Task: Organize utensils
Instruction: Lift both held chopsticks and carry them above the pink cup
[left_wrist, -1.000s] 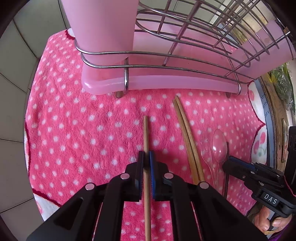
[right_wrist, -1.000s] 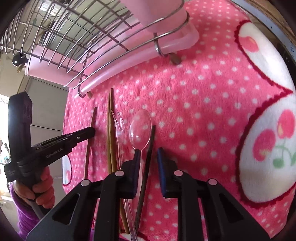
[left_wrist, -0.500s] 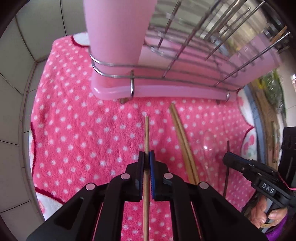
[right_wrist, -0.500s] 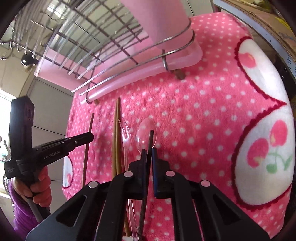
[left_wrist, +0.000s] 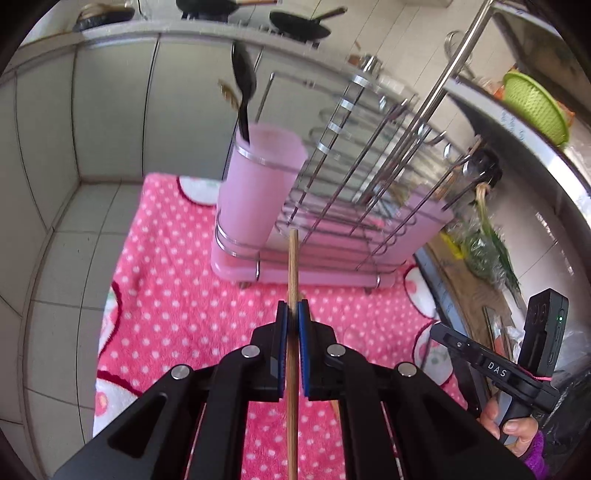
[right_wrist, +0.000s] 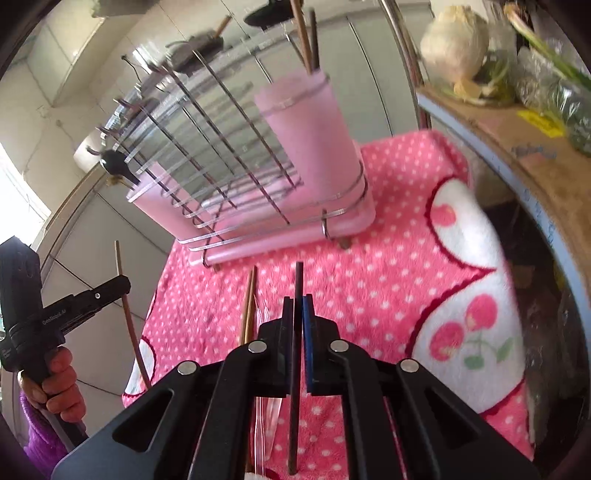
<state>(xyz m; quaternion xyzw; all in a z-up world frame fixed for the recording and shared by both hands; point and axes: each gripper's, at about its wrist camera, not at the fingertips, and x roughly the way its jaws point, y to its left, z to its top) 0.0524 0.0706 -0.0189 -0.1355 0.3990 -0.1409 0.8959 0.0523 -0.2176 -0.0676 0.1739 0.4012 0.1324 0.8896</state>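
A light wooden chopstick (left_wrist: 293, 273) is clamped in the closed left tool (left_wrist: 293, 314) and a dark chopstick (right_wrist: 297, 284) in the closed right tool (right_wrist: 297, 306), both above the pink dotted towel (left_wrist: 177, 295), w/ the pink utensil cup (left_wrist: 255, 188) in its wire rack (left_wrist: 354, 177) just beyond.

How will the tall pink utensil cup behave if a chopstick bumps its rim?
The pink utensil cup looks like light plastic, so it would probably flex. It seems unlikely to tip: wire rings of the rack encircle it, and a black spoon already stands inside.
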